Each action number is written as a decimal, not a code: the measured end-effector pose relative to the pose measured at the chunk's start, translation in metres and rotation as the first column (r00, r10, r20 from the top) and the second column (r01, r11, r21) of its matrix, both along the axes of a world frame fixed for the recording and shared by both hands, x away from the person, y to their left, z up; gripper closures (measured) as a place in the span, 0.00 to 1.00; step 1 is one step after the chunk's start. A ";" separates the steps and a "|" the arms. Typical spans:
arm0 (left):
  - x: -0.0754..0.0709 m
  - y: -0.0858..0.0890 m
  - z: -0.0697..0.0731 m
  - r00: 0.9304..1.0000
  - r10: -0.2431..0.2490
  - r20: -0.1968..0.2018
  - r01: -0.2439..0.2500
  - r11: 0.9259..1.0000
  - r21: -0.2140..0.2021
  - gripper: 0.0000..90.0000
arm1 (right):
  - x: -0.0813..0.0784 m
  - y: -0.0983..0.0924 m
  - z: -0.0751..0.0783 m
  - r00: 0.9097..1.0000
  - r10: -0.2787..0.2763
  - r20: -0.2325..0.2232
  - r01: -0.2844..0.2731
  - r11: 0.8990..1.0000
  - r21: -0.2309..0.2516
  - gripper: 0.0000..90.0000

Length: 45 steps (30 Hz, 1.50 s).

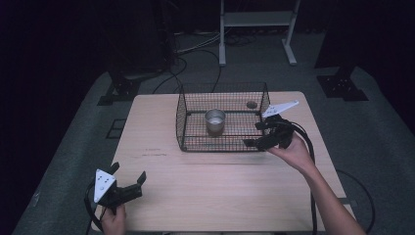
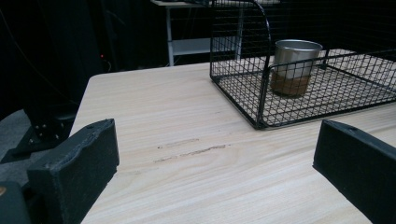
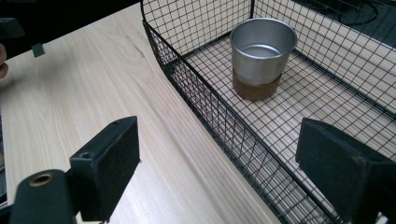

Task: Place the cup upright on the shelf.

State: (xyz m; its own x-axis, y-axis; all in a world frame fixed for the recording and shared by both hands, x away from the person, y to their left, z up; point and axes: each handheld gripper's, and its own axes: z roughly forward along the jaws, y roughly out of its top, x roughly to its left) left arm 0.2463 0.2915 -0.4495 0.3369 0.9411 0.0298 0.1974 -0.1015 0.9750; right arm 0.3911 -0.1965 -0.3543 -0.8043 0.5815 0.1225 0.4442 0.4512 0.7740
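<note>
scene: a round steel cup with a brown base (image 1: 215, 121) was seen upright in a black wire basket (image 1: 188, 120), frame centre | right gripper (image 1: 258, 134) was held parted, empty, at basket's right corner, apparently for reaching the cup | left gripper (image 1: 128, 179) was kept wide, empty, lower left, apparently idle

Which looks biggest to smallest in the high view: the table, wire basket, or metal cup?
1. Table, largest by far.
2. Wire basket, covering part of the tabletop.
3. Metal cup, smallest, standing inside the basket.
</note>
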 end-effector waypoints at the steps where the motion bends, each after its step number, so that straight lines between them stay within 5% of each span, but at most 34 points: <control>1: 0.000 0.000 0.000 1.000 0.000 0.001 0.000 1.000 0.001 0.00 | -0.001 -0.002 -0.001 1.000 0.002 0.003 -0.002 1.000 0.001 0.15; 45: 0.001 -0.006 0.001 1.000 -0.007 0.001 0.007 1.000 0.017 0.00 | -0.040 -0.065 -0.048 0.994 -0.099 -0.047 0.100 0.995 0.020 0.15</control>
